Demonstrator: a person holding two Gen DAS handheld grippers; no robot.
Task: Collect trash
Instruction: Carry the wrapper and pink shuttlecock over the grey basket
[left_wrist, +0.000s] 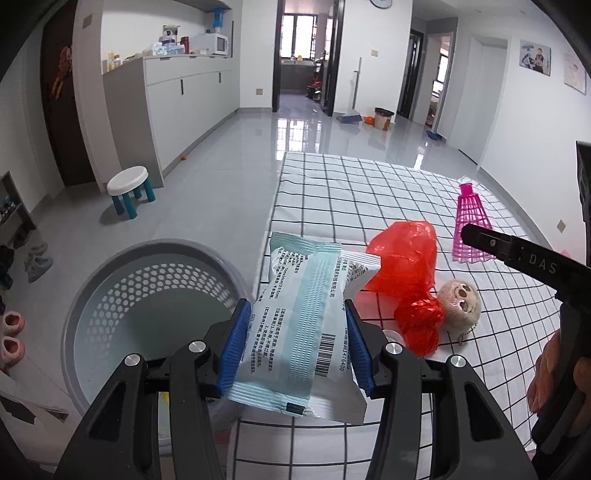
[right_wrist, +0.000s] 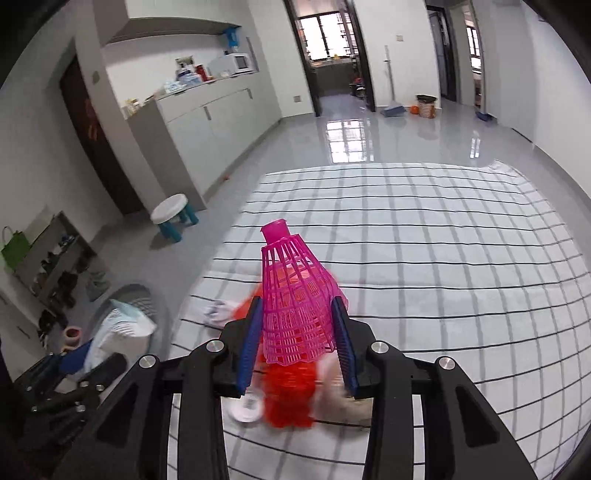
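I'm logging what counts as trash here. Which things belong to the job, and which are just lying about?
Job:
- white and teal printed plastic packet, in left gripper
- pink plastic mesh cone, in right gripper
- crumpled red plastic bag
- grey perforated round bin

Lying about:
- beige plush doll head
- white stool with teal legs
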